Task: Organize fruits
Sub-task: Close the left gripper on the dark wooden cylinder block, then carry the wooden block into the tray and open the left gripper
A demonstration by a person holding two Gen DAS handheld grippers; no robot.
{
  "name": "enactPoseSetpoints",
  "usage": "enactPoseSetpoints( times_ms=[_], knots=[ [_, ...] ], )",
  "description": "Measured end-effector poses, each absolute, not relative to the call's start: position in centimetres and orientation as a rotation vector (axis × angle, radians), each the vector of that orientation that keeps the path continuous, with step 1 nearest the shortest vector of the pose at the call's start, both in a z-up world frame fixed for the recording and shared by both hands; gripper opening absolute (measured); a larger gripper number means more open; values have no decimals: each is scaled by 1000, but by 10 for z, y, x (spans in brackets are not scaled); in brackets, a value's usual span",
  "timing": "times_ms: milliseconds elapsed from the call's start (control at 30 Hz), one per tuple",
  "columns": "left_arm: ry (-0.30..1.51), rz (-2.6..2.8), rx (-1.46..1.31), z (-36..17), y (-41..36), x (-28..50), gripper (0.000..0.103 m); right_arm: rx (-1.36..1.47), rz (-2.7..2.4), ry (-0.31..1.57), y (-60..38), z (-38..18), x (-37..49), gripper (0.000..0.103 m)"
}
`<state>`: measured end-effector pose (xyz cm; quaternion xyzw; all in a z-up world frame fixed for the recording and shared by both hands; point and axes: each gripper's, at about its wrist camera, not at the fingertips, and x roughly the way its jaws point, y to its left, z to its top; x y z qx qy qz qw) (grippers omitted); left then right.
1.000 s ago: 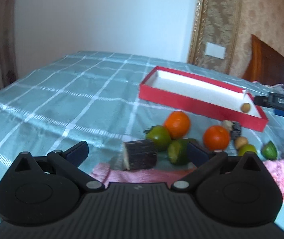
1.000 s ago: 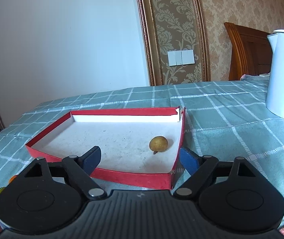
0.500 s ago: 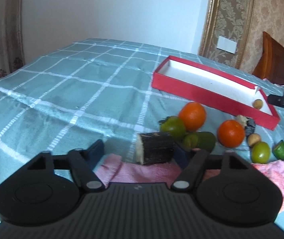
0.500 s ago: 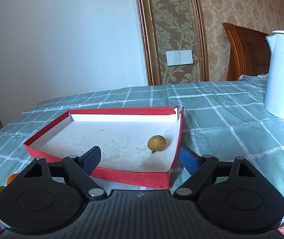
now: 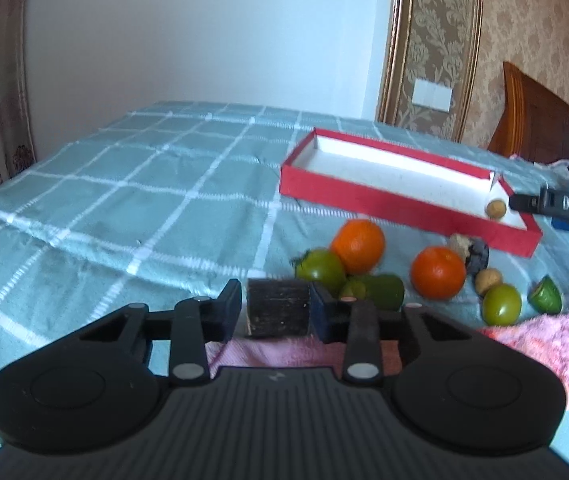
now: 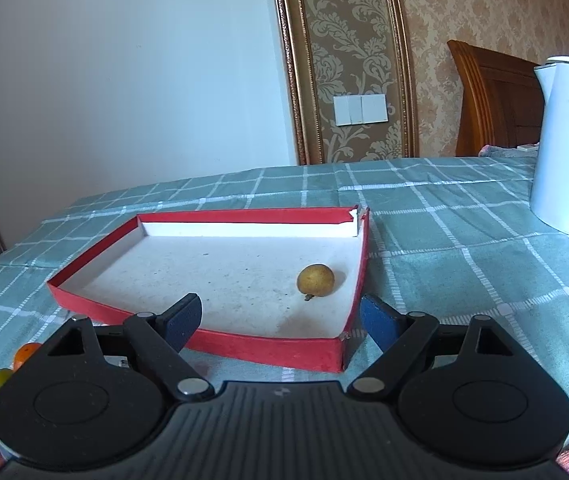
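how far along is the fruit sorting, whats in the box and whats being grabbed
Early. One small brown fruit lies in the red box. The left gripper has its jaws around the dark sugarcane piece. Both oranges, the green fruits and other pieces remain on the tablecloth. The right gripper is open, empty.

"DAB" on the right gripper [image 5: 564, 204], partial "Mide" on white kettle [image 6: 568, 160]
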<state>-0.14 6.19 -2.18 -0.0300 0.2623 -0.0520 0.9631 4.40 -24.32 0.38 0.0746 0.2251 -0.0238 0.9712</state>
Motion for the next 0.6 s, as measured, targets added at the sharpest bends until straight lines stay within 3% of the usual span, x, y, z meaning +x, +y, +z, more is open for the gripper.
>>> enactPoseSetpoints(
  times_ms=[600],
  knots=[
    [567, -112, -63, -27, 62, 6, 29, 113, -40, 449, -236, 2, 35, 92]
  ],
)
